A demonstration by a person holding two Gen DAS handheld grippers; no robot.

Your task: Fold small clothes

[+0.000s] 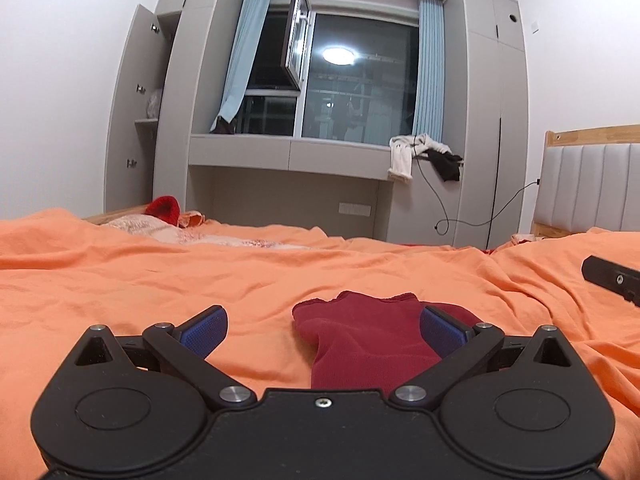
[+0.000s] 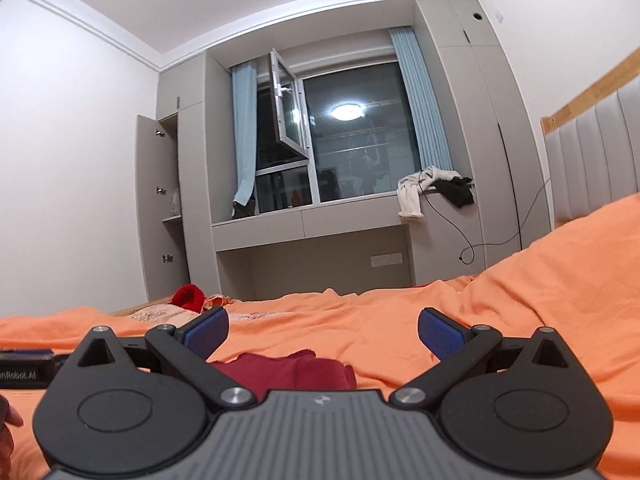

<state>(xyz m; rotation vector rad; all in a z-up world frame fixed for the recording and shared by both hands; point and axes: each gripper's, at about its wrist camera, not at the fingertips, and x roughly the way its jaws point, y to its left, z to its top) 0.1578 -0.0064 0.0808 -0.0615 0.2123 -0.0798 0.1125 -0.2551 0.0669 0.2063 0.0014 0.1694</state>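
A small dark red garment (image 1: 360,340) lies crumpled on the orange bed sheet (image 1: 160,280). My left gripper (image 1: 322,328) is open just above the sheet, with the garment between its blue fingertips and nearer the right one. In the right wrist view the same red garment (image 2: 292,372) lies low, just ahead of my right gripper (image 2: 323,332), which is open and holds nothing. Part of the right gripper's body (image 1: 612,276) shows at the right edge of the left wrist view, and the left gripper's body (image 2: 24,364) shows at the left edge of the right wrist view.
A bright red cloth (image 1: 164,208) and a pale patterned fabric (image 1: 136,226) lie at the bed's far edge. Beyond stand grey cabinets, a window ledge with white and black clothes (image 1: 424,152), a hanging cable (image 1: 444,216) and a padded headboard (image 1: 588,188) at right.
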